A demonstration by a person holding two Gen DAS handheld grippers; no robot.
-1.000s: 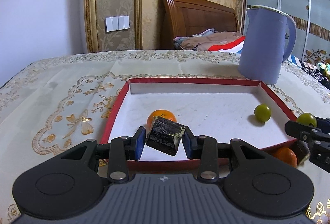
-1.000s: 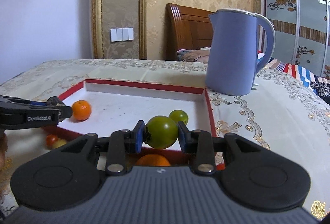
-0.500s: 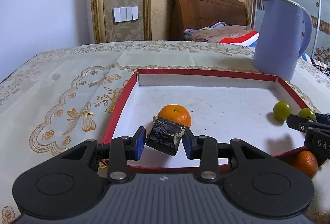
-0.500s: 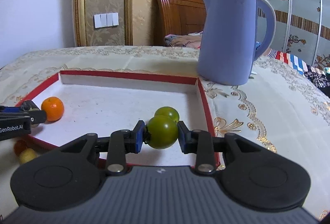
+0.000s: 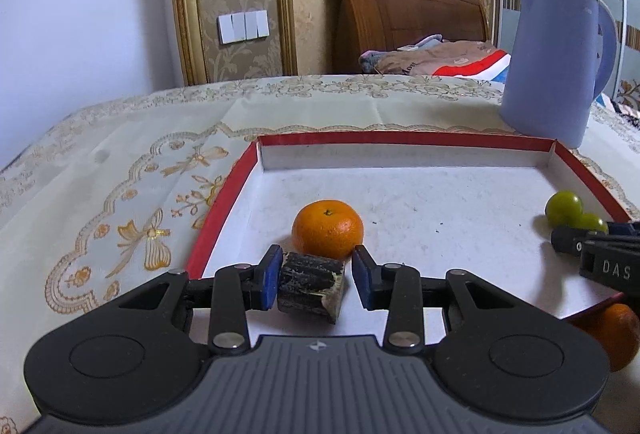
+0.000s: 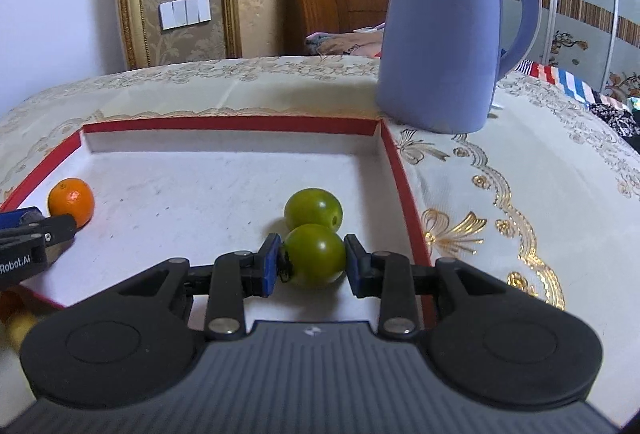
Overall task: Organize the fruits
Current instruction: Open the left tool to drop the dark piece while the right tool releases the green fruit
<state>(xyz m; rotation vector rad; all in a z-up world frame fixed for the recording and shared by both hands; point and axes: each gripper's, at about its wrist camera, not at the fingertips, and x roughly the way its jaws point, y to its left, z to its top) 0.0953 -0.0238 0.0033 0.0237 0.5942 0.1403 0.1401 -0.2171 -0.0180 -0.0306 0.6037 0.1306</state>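
Left gripper has gone wide, black chunk freed beside orange (in tray). Right gripper easing off green fruit; both drops approx. done.

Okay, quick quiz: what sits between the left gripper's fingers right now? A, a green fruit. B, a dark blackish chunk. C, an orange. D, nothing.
B: in the left wrist view the dark chunk lies between the left gripper's pads, with the orange in the tray just beyond.
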